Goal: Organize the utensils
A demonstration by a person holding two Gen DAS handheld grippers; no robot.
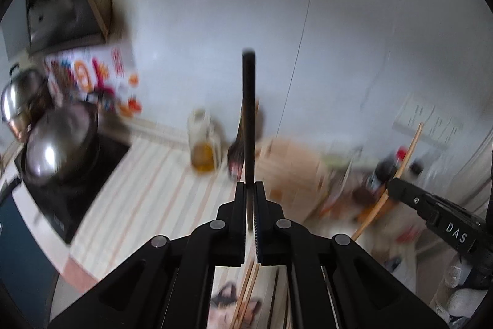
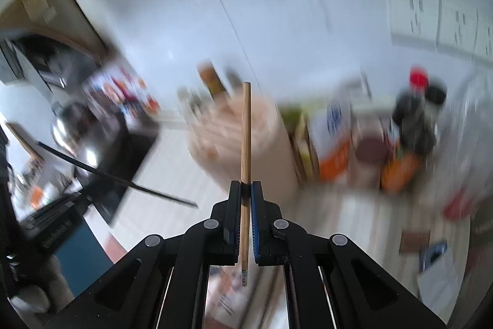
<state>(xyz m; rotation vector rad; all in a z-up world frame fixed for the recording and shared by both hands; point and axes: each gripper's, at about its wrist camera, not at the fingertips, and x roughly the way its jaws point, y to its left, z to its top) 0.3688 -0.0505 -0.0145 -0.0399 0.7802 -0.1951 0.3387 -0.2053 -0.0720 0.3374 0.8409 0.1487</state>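
While both hands hang above the striped desk (image 1: 148, 190) with bare white wall ahead, clutter crowds only its far edge: steel pots (image 1: 58, 141) left, bottles (image 2: 416, 116) right. The left tool (image 1: 250, 185) is clamped on a slim black chopstick (image 1: 248, 113) jutting straight past its tips. The right tool (image 2: 245, 185) pinches a round wooden chopstick (image 2: 245, 131) likewise.
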